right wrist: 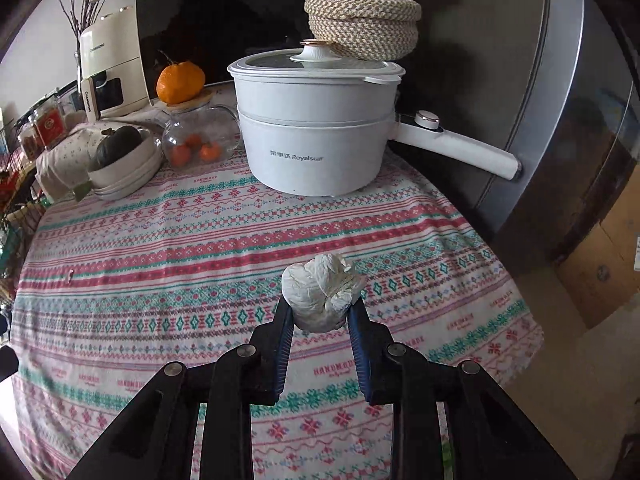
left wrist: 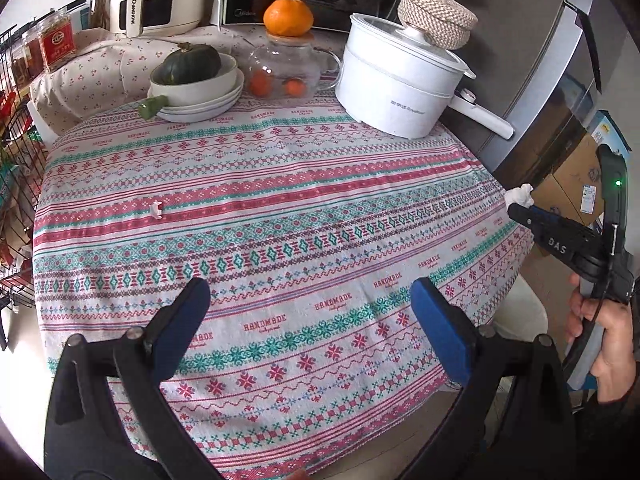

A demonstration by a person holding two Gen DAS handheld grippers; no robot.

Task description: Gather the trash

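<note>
A crumpled white paper wad (right wrist: 322,290) is pinched between the blue pads of my right gripper (right wrist: 320,308), lifted above the patterned tablecloth (right wrist: 200,248). In the left wrist view the same wad (left wrist: 520,195) shows at the tip of the right gripper (left wrist: 516,210), held off the table's right edge by a hand (left wrist: 604,332). My left gripper (left wrist: 308,292) stands open over the near part of the tablecloth (left wrist: 280,208) with nothing between its fingers. A small white scrap (left wrist: 156,209) lies on the cloth to the left; it appears as a speck (right wrist: 71,276) in the right wrist view.
At the table's back stand a white electric pot (left wrist: 396,84) with a long handle, a woven lidded basket (left wrist: 436,16), a glass jar (left wrist: 284,68) topped by an orange, and stacked bowls (left wrist: 200,88) holding a squash. A fridge (left wrist: 560,92) and cardboard boxes are right; wire racks are left.
</note>
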